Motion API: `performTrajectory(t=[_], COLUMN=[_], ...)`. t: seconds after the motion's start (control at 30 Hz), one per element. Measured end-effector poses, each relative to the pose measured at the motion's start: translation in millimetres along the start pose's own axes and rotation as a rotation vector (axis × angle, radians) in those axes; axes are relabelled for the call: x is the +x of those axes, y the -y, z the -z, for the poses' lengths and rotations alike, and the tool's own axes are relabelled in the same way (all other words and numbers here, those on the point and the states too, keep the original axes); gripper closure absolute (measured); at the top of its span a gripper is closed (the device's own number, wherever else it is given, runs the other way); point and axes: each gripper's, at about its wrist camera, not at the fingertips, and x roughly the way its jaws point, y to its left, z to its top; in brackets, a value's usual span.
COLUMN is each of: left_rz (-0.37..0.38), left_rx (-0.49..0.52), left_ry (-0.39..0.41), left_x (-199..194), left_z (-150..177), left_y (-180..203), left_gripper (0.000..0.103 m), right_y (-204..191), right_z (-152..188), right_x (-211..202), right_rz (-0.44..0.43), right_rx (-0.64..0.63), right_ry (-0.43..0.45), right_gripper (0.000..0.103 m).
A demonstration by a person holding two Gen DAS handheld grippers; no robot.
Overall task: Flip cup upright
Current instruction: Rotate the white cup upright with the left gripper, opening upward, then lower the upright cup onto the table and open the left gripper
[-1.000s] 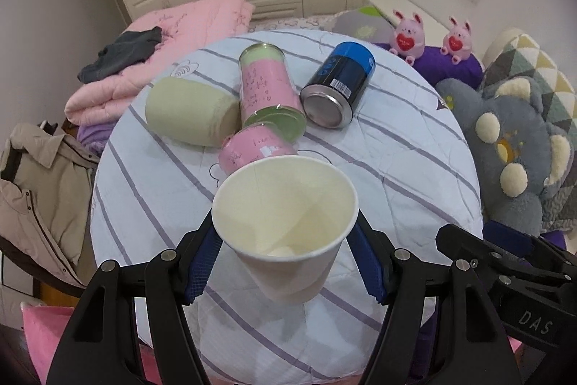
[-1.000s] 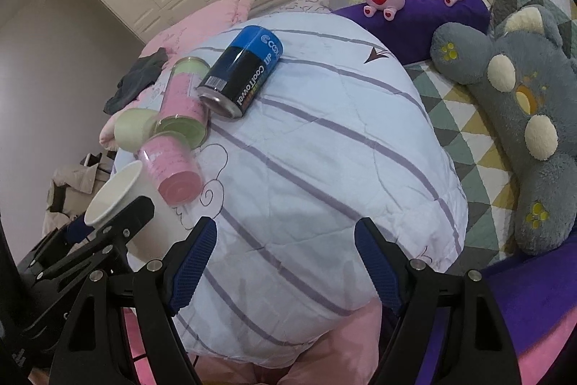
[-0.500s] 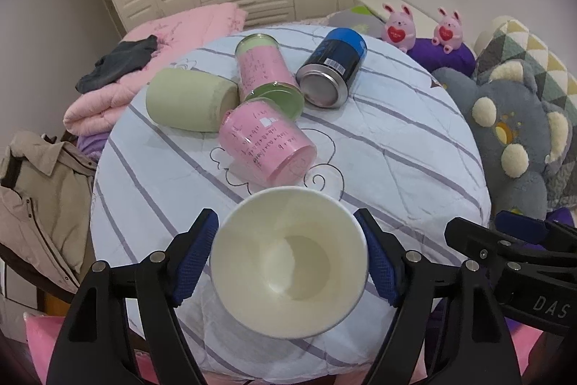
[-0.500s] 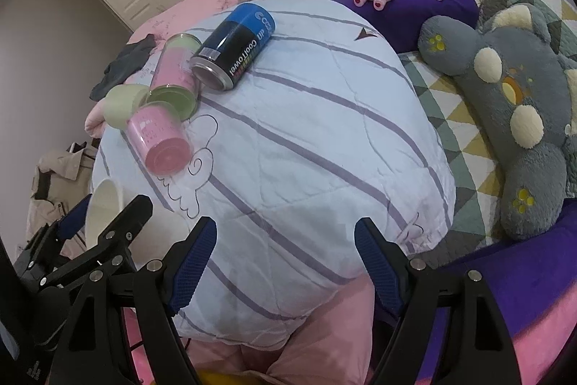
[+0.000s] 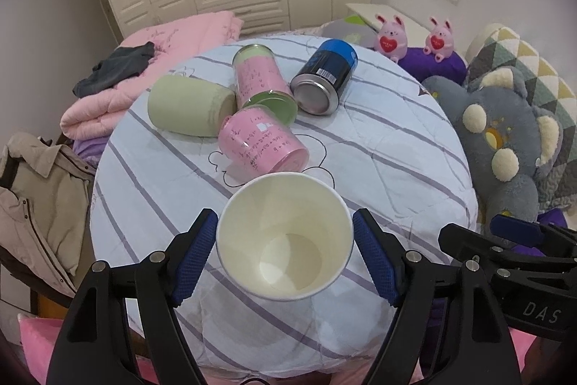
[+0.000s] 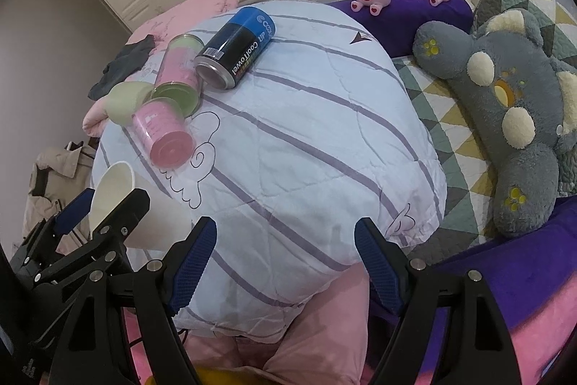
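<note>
A white paper cup (image 5: 285, 237) sits between the blue pads of my left gripper (image 5: 285, 255), mouth tilted up toward the camera, at the near edge of the round table with the striped white cloth (image 5: 396, 139). The pads press the cup's sides. In the right wrist view the cup (image 6: 119, 201) shows tilted at lower left, held by the left gripper (image 6: 93, 215). My right gripper (image 6: 285, 262) is open and empty over the table's near edge.
A pink cup (image 5: 263, 143), a green cup (image 5: 187, 110), a pink-and-green tin (image 5: 259, 78) and a blue-black can (image 5: 324, 74) lie on their sides at the table's far half. A grey plush (image 5: 505, 139) lies right, a beige jacket (image 5: 36, 204) left.
The left gripper has tipped the paper cup's mouth further up and drawn it back toward the table's near edge. The right gripper shifted slightly and stays open.
</note>
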Motion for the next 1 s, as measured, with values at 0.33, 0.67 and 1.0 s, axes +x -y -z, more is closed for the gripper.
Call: performTrajectory(t=[0.33,0.67,1.0], left_rz=[0.028,-0.005,-0.025], left_rx=[0.007,0.036,-0.01], left_ry=[0.024,0.088,0.188], left_x=[-18.1,-42.9,-66.7], left_z=[11.0,33.2,46.2], left_y=[-1.7,-6.3,-24.5], left_gripper=[0.025,0.024,0.014], right_y=[-3.5,-3.8,-20.2], right_z=[10.8,30.6,50.9], right_x=[-13.4,-35.7,-39.2], right_rz=[0.015,0.032,-0.002], right_rx=[-0.012,-0.016,-0.092], right_ry=[0.022,0.106,0.177], right_gripper=[0.023,0.023,0.023])
